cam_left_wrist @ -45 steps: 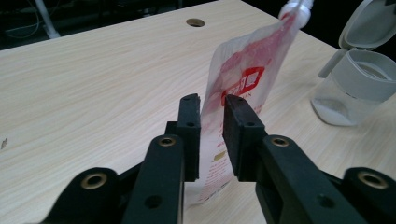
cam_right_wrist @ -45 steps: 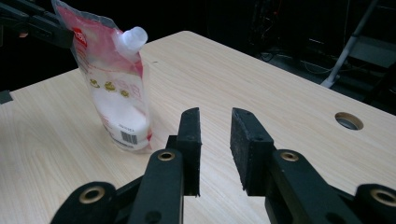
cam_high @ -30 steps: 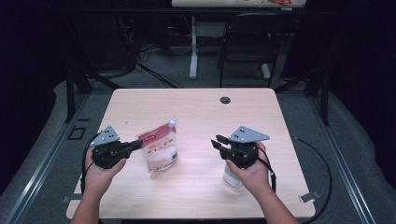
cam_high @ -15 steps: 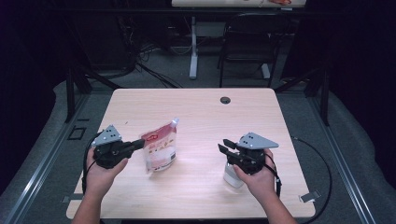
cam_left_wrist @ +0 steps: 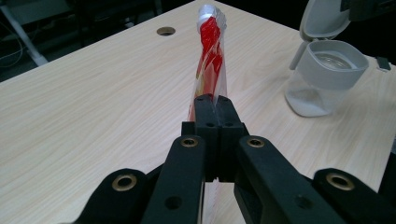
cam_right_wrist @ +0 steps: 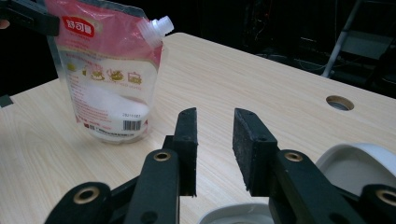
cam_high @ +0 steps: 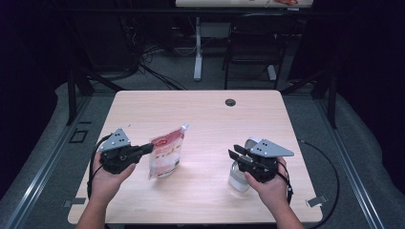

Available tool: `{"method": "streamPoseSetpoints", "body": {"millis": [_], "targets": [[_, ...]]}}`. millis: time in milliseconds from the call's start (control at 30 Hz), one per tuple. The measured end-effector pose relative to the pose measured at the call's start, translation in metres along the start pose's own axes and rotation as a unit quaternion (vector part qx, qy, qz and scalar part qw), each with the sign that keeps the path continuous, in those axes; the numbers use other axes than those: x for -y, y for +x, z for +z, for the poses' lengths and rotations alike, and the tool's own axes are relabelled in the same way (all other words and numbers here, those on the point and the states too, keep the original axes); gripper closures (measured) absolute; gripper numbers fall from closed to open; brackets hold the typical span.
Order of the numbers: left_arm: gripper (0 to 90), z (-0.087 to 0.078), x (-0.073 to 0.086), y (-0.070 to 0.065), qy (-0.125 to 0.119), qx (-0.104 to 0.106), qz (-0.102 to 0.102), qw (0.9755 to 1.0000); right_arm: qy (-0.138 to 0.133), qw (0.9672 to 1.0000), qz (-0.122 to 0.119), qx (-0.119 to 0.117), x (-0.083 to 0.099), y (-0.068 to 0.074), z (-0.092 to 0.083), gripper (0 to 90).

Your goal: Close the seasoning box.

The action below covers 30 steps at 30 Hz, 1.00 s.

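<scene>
A pale wooden surface (cam_high: 200, 114) with a cable hole (cam_high: 230, 102) stands in a dark room. The left hand-held gripper (cam_high: 143, 149) is clamped on an upright spouted pouch (cam_high: 165, 151); the right hand-held gripper (cam_high: 235, 155), jaws apart and just opening with nothing between them, hovers over an open-lidded jar (cam_high: 237, 177).

Setting: laboratory or recording studio for manipulation data, dimly lit, dark surrounds. Evidence: one light wood-grain table (cam_high: 200, 109) with a round cable grommet hole (cam_high: 230, 102), standing alone on grey carpet (cam_high: 315, 119); metal floor rails (cam_high: 33, 181) along the left and right edges of the carpet; loose bundles of black cables (cam_high: 143, 62) on the floor behind; a second white desk leg (cam_high: 197, 47) and a dark chair (cam_high: 250, 47) farther back; black stand legs (cam_high: 79, 86) at the table's sides. No domestic furnishing or kitchen fittings; work surface lit from above.
</scene>
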<state>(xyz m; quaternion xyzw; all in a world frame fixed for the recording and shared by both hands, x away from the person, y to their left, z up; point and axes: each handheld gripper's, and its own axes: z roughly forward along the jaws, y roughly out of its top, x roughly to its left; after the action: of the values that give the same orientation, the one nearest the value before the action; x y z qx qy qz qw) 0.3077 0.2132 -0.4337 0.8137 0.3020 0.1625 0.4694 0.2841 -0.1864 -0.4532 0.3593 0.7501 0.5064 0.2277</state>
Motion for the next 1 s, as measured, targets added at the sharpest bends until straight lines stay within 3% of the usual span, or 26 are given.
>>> {"method": "streamPoseSetpoints", "body": {"millis": [367,700,867,1000], "targets": [[90.0,0.011,-0.008,-0.018,-0.002,0.039,0.02,0.999,0.0,1.0,0.003,0.002,0.003,-0.002,-0.002,70.3],[90.0,0.027,-0.017,-0.041,-0.003,0.087,0.051,0.9949,-0.003,1.0,0.003,0.006,0.006,-0.005,-0.008,70.3],[90.0,0.027,-0.015,-0.041,-0.002,0.096,0.06,0.9936,-0.004,1.0,0.003,0.007,0.006,-0.005,-0.009,70.1],[90.0,0.024,-0.012,-0.036,0.003,0.081,0.057,0.9951,-0.001,1.0,0.002,0.004,0.004,-0.004,-0.008,69.8]]}}
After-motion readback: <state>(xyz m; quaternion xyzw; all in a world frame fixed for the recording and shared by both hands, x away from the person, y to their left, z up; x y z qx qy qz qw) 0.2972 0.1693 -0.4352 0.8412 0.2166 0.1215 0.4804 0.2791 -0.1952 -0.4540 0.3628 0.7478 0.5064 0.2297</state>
